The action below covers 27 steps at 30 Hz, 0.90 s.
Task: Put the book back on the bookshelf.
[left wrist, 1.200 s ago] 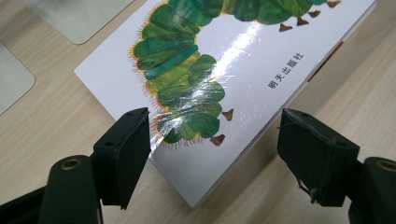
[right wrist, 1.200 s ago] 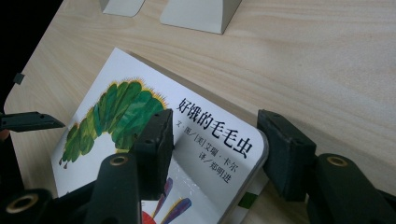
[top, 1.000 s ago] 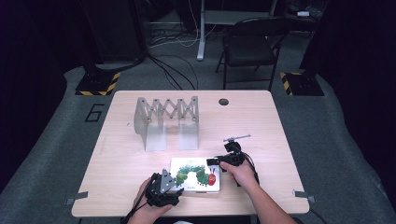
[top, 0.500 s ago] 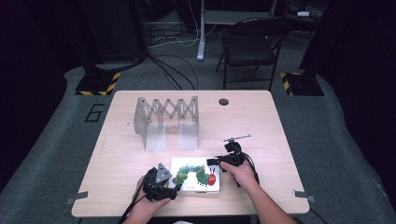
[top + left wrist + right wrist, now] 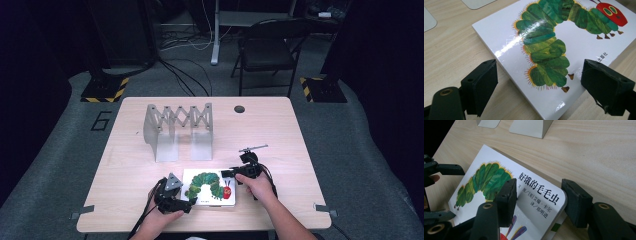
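Near the table's (image 5: 125, 150) front edge lies the caterpillar picture book (image 5: 210, 187), with the left gripper (image 5: 539, 87), its jaws just opened wide, straddling the book's near corner without pressing, while the right gripper (image 5: 539, 200) stands partly open around the book's other corner, contact unclear.

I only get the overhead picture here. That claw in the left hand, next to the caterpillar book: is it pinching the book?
Observer: No. The left gripper has just been opening its jaws. They straddle a corner of the book, and neither pad touches it.
Operator: And the right one?
Observer: The right gripper has a rounded corner of the book between its jaws. I cannot tell whether they press on it.
Operator: Any writing on the cover?
Observer: Yes, a black Chinese title beside the caterpillar.
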Each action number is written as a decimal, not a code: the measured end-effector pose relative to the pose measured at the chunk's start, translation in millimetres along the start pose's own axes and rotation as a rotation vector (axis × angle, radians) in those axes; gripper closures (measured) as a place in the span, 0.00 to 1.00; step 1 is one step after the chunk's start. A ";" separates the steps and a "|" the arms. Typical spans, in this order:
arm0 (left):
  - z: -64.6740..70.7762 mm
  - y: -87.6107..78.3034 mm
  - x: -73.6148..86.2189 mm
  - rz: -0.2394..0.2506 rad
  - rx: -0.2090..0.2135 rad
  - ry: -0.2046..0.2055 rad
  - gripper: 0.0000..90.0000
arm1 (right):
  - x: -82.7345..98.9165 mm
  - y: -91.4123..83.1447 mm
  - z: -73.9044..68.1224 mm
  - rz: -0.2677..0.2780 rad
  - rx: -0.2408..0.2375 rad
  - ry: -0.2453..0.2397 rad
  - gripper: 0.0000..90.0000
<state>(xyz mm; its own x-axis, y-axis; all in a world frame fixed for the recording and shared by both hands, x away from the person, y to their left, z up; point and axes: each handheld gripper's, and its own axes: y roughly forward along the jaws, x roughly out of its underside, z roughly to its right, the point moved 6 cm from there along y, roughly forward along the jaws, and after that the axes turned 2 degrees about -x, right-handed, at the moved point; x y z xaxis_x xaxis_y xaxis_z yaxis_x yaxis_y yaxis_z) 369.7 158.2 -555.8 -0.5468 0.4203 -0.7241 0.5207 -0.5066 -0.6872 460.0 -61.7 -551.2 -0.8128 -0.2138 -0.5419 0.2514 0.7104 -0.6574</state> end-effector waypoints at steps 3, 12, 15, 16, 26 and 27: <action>1.1 2.3 -0.4 0.017 0.003 -0.023 0.15 | 0.0 0.0 0.0 0.000 0.000 0.000 0.53; -0.2 5.9 -0.4 0.025 0.028 -0.041 0.14 | 0.1 -0.3 -0.4 -0.001 0.004 -0.003 0.53; -0.3 6.3 -0.4 0.029 0.028 -0.043 0.14 | 0.1 -0.4 -0.6 -0.001 0.004 -0.004 0.53; -0.4 6.7 -0.2 0.027 0.029 -0.044 0.13 | 0.0 -0.4 -0.6 -0.001 0.004 -0.005 0.53; -1.7 8.0 1.0 0.019 0.044 -0.059 0.10 | -0.8 -3.7 -2.3 0.003 0.009 -0.001 0.55; -1.2 8.3 1.1 0.023 0.046 -0.063 0.10 | -1.1 -5.0 -3.8 0.006 0.005 -0.002 0.55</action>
<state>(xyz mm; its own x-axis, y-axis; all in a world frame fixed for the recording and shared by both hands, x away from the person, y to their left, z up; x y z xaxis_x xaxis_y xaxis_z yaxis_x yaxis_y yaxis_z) 374.3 155.4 -562.4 -0.5760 0.3611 -0.7334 0.5036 -0.5500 -0.6663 457.7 -62.5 -545.3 -0.8101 -0.2106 -0.5471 0.2594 0.7082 -0.6566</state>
